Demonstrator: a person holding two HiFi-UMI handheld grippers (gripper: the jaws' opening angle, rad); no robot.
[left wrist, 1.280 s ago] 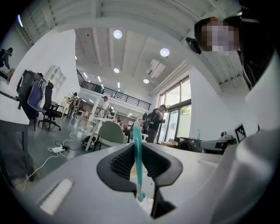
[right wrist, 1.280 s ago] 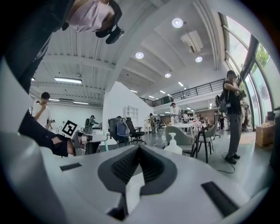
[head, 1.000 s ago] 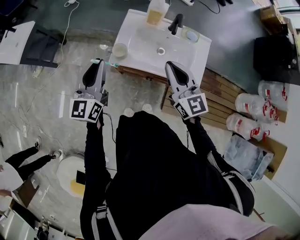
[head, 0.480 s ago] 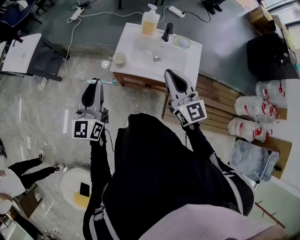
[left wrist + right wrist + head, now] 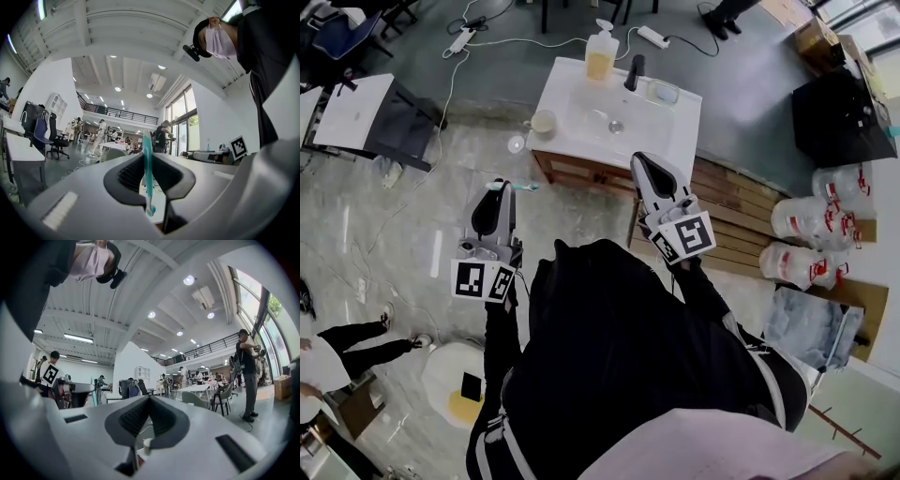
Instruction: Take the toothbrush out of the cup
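My left gripper [image 5: 500,187] is shut on a teal toothbrush [image 5: 514,187], which lies crosswise at its tips, clear of the sink's front left corner. In the left gripper view the toothbrush [image 5: 147,174] stands upright between the pads of that gripper [image 5: 148,158]. A pale cup [image 5: 544,122] sits on the left edge of the white sink unit [image 5: 684,127], well ahead of the brush. My right gripper [image 5: 639,160] hangs in front of the sink, shut with nothing in it. In the right gripper view the cup [image 5: 147,445] shows small below that gripper [image 5: 149,400].
On the sink stand a soap bottle [image 5: 600,58], a black tap [image 5: 633,73] and a soap dish [image 5: 661,91]. A wooden pallet [image 5: 741,202] and water jugs [image 5: 811,220] lie to the right, a white table [image 5: 352,112] to the left. Another person [image 5: 342,328] is at lower left.
Both grippers have drawn back from the sink and risen, the left one still holding the toothbrush. The sink and cup now look smaller and farther away.
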